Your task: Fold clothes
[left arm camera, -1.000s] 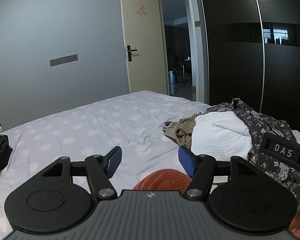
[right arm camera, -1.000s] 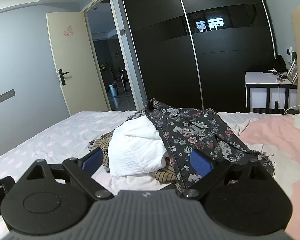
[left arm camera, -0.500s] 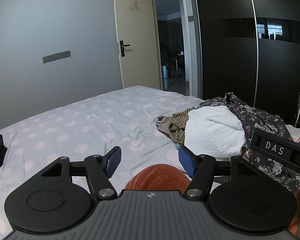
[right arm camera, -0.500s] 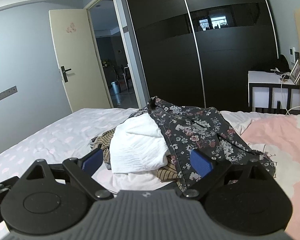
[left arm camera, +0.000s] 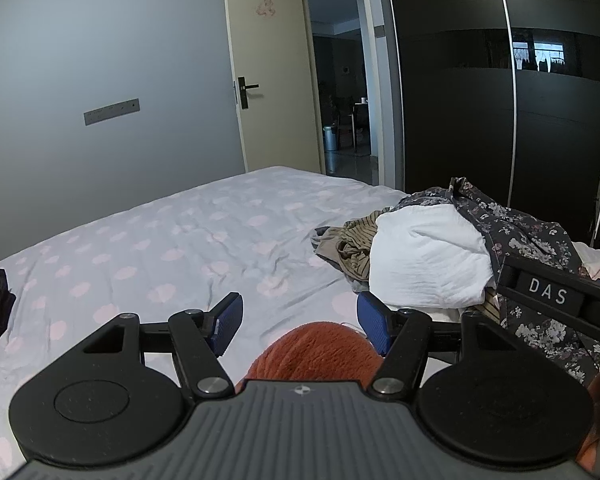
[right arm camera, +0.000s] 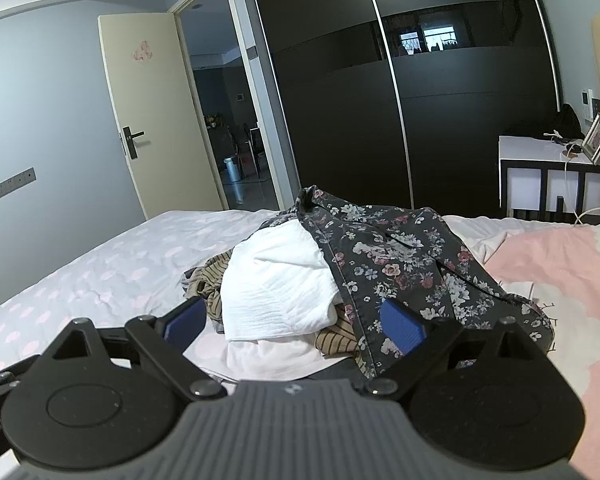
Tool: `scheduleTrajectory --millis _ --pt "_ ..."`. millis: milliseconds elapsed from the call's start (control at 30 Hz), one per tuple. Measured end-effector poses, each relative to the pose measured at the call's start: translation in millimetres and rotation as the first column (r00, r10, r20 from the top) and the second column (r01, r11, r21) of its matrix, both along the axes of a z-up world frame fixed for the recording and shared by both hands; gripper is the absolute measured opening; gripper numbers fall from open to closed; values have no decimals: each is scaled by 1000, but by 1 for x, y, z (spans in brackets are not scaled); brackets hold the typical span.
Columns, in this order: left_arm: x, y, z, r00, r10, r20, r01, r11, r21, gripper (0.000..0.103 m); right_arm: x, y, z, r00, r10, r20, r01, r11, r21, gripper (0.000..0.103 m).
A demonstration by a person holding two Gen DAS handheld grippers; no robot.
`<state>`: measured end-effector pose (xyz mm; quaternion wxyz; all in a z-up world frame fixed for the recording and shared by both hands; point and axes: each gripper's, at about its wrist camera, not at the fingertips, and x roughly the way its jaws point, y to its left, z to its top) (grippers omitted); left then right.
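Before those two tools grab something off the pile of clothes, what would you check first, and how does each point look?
1. Left tool open: ok.
2. Right tool open: ok.
3. Both empty: ok.
4. White garment on top of the pile, reachable: ok; the floral garment overlaps its far edge.
5. Free folding space on the dotted bedsheet: ok.
6. Orange fabric under the left tool, snag risk: cannot tell.

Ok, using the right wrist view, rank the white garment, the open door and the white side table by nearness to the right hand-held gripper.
1. White garment, just ahead of the right hand-held gripper on the bed.
2. White side table, far right.
3. Open door, far left.
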<state>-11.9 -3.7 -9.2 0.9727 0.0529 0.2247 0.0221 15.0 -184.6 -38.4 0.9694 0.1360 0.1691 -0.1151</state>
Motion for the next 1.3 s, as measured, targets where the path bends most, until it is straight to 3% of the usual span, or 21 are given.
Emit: scheduleTrajectory --millis 800,1033,1300 --pt "16 0 -4 997 -7 -77 7 1000 5 75 16 -6 1 998 50 -37 -51 999 -7 95" --pt "36 10 3 995 -2 -97 3 1000 5 75 52 -23 6 986 153 -66 -159 983 -96 94" --pt "72 26 5 993 19 -120 -17 1000 17 75 117 -66 -9 980 160 -120 -184 955 -234 94"
